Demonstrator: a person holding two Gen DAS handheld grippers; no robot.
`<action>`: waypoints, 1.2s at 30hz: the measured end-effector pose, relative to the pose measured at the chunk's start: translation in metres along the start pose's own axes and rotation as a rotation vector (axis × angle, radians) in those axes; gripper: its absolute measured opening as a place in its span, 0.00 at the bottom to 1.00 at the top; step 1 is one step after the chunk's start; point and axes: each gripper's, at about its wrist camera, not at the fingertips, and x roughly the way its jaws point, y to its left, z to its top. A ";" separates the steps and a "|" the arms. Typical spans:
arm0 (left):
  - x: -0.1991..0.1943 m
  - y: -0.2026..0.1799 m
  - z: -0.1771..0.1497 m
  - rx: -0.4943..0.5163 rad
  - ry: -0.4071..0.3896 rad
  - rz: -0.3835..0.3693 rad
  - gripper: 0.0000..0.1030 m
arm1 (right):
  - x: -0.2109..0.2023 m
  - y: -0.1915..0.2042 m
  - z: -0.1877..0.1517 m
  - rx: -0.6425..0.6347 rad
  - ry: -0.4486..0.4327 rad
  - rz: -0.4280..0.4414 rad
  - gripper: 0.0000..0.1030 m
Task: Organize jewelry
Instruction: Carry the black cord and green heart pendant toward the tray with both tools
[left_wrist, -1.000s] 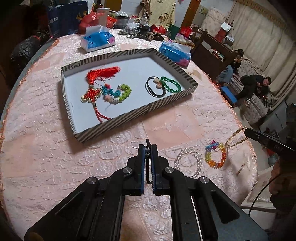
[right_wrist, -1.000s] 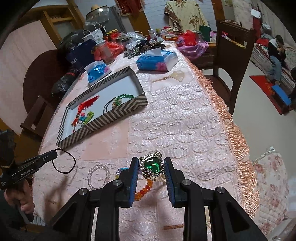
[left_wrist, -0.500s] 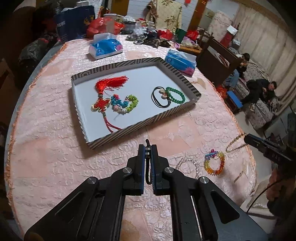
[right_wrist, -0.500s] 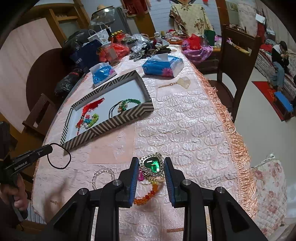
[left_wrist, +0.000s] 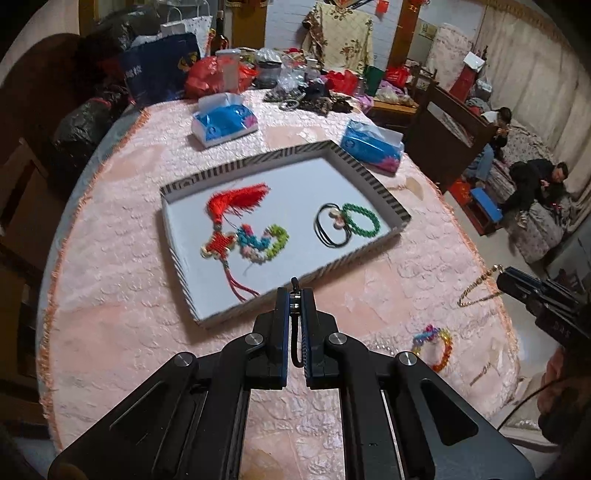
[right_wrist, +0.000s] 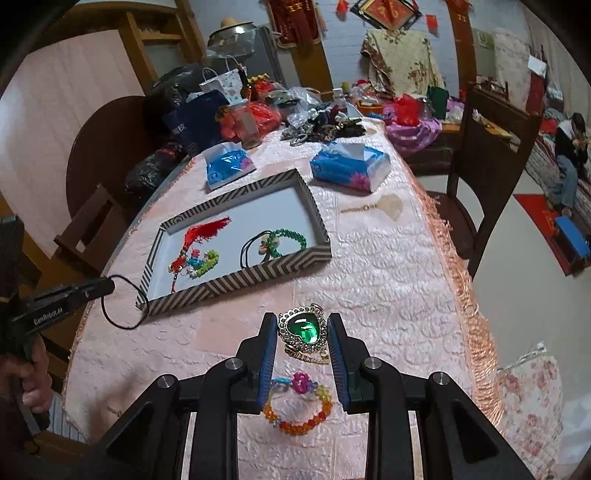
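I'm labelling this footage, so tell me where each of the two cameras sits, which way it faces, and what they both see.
Left wrist view: on the left gripper, looking down over the table at the striped tray; its shut fingers pinch a black cord; the right gripper enters from the right edge.
Right wrist view: on the right gripper, looking down the table; its fingers clamp a green heart pendant; the left gripper and a hand show at left.
Shared: the tray, the rainbow bead bracelet and both tissue packs.
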 end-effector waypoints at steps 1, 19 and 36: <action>0.000 0.000 0.001 0.000 -0.003 0.004 0.04 | 0.000 0.002 0.002 -0.004 0.001 -0.007 0.25; -0.010 -0.010 0.022 0.007 -0.046 0.032 0.04 | -0.007 0.019 0.027 -0.100 -0.010 -0.020 0.25; -0.008 -0.006 0.028 0.003 -0.043 0.038 0.04 | 0.000 0.027 0.031 -0.136 0.000 -0.016 0.25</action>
